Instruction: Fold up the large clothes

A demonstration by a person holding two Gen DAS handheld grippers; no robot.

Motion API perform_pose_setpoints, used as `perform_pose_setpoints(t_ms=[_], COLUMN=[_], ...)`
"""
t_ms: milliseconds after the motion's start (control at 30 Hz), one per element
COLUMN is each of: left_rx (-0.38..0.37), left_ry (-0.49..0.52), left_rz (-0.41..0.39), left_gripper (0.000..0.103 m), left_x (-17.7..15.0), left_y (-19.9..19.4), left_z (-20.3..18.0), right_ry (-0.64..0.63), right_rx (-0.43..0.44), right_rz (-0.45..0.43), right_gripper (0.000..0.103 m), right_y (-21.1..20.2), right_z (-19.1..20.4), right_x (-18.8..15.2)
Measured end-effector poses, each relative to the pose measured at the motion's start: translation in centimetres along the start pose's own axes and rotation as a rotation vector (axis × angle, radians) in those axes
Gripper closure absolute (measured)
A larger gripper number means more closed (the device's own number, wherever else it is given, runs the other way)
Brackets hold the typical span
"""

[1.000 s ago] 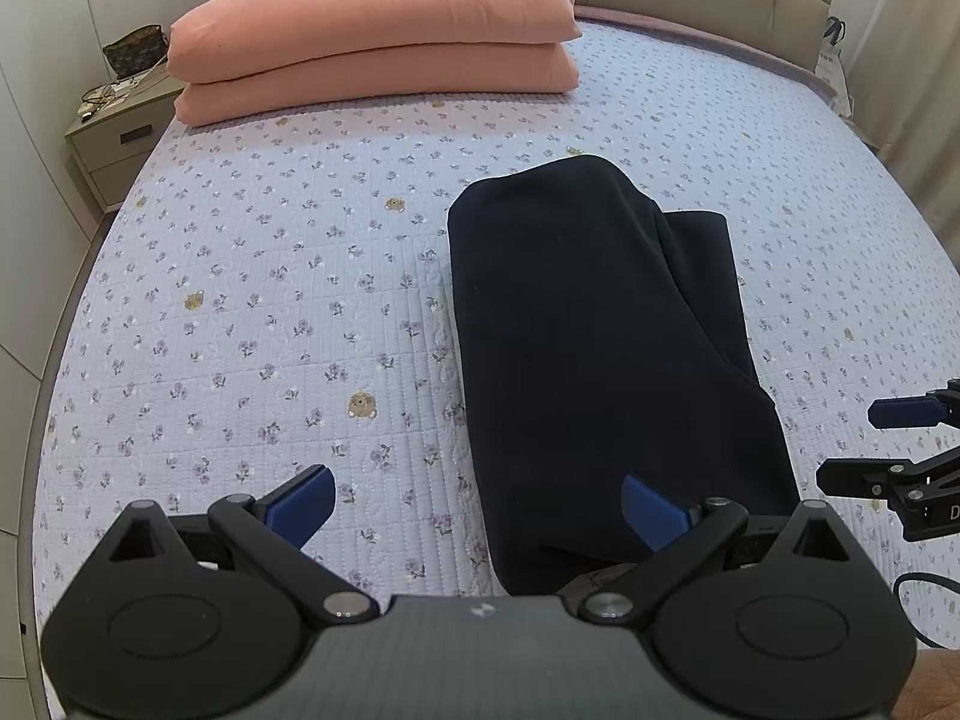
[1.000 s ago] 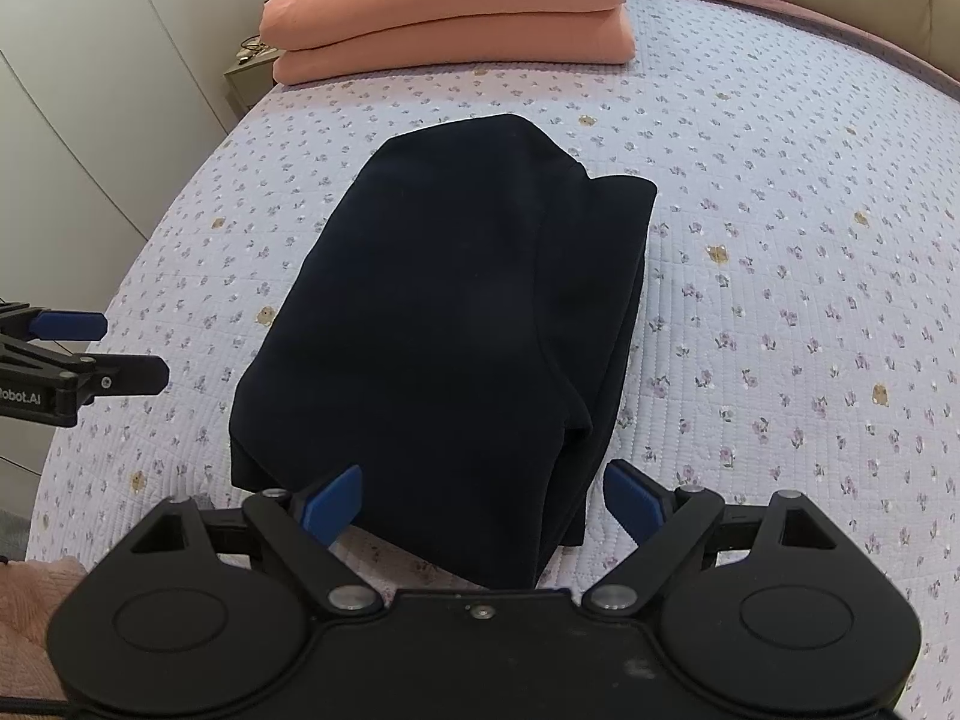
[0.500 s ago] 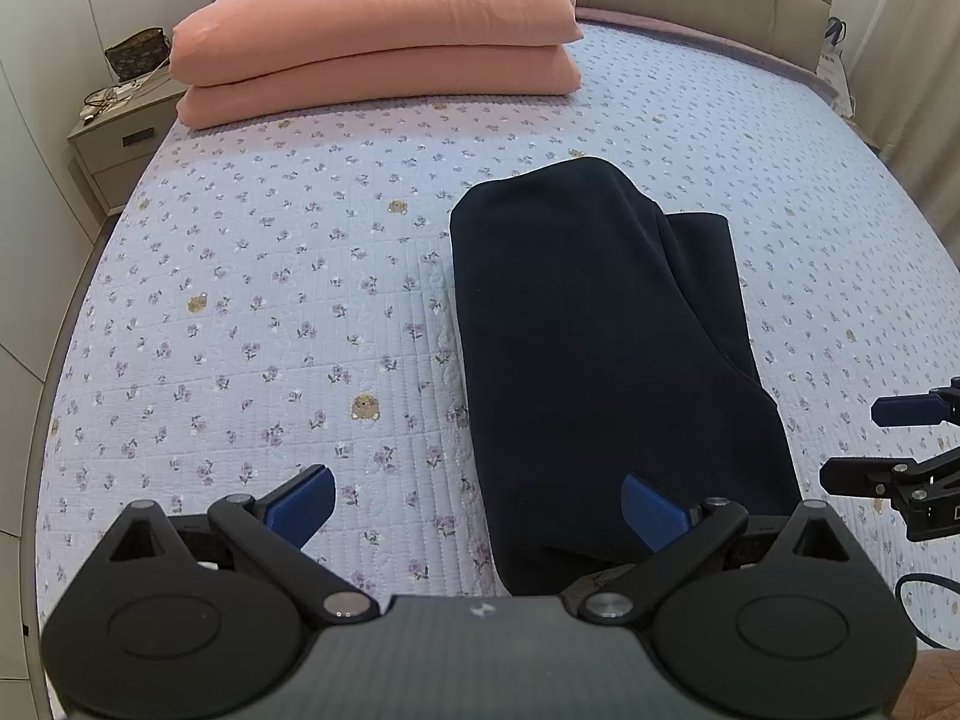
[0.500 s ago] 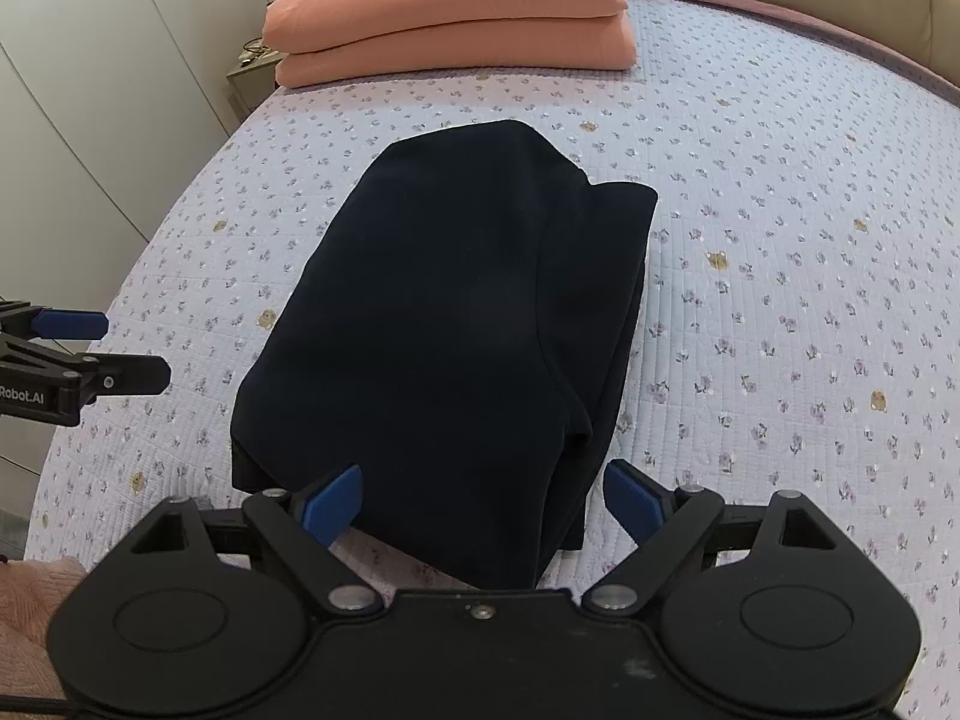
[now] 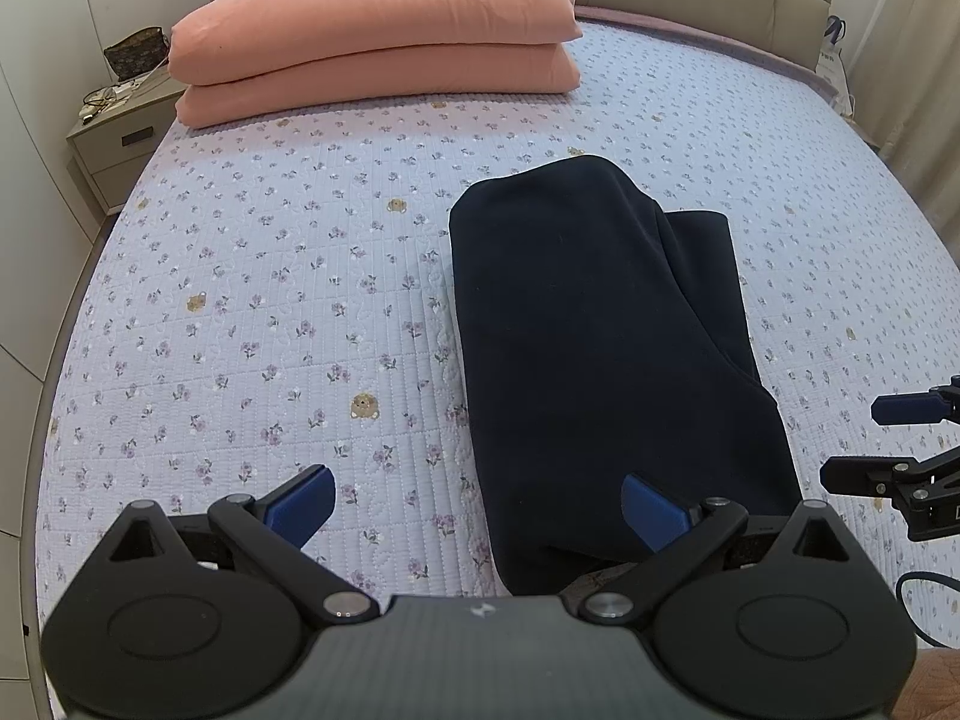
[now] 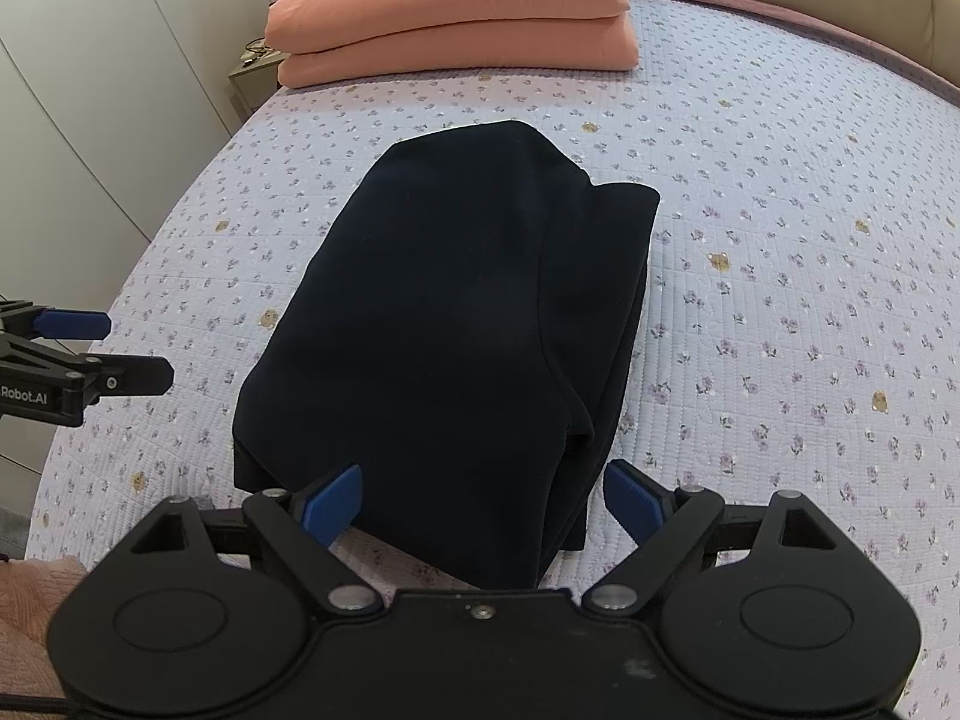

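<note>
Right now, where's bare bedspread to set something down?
Widest: bedspread between dark folded garment, bed's left edge and pink bedding. Another on the garment's other side. Tightest by its near end, flanked by left gripper and right gripper.

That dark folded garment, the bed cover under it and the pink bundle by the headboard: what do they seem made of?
Dark garment: thick, matte knit, perhaps fleece or sweatshirt jersey; soft rounded folds, no sheen.
Bed cover: quilted cotton-like fabric; stitched grid lines, printed flowers and bears.
Pink bundle: puffy, smooth woven shell, likely a padded duvet; plump edges.

Between our right gripper's (image 6: 480,501) spread blue fingertips (image 6: 333,501) lies the folded dark navy fabric garment (image 6: 456,312), with our left gripper (image 6: 90,354) hanging open beyond the left finger.
</note>
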State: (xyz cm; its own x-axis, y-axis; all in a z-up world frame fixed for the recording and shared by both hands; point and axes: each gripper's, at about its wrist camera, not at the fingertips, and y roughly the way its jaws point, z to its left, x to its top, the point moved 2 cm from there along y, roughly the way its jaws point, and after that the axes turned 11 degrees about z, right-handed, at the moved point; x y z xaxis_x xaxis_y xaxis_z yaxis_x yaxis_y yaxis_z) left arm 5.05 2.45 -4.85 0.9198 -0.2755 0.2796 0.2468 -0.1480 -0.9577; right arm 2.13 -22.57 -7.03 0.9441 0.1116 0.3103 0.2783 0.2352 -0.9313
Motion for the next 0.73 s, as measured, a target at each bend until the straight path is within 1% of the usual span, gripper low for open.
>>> perform_pose_setpoints(t_ms=[167, 400, 533, 733], left_rx=[0.003, -0.028, -0.028, -0.029], left_ry=[-0.007, -0.002, 0.002, -0.007], left_rz=[0.001, -0.006, -0.011, 0.015], left_gripper=[0.000, 0.000, 0.000, 0.000], left_x=[-0.02, 0.04, 0.06, 0.05], left_y=[0.03, 0.05, 0.05, 0.50], left_z=[0.04, 0.00, -0.09, 0.07], right_ry=[-0.004, -0.031, -0.034, -0.039], right_rx=[-0.005, -0.002, -0.001, 0.001], right_rz=[0.002, 0.018, 0.021, 0.022], right_gripper=[0.000, 0.000, 0.000, 0.000], right_y=[0.01, 0.21, 0.29, 0.31], right_z=[0.03, 0.25, 0.23, 0.22], right_x=[0.03, 0.11, -0.01, -0.07])
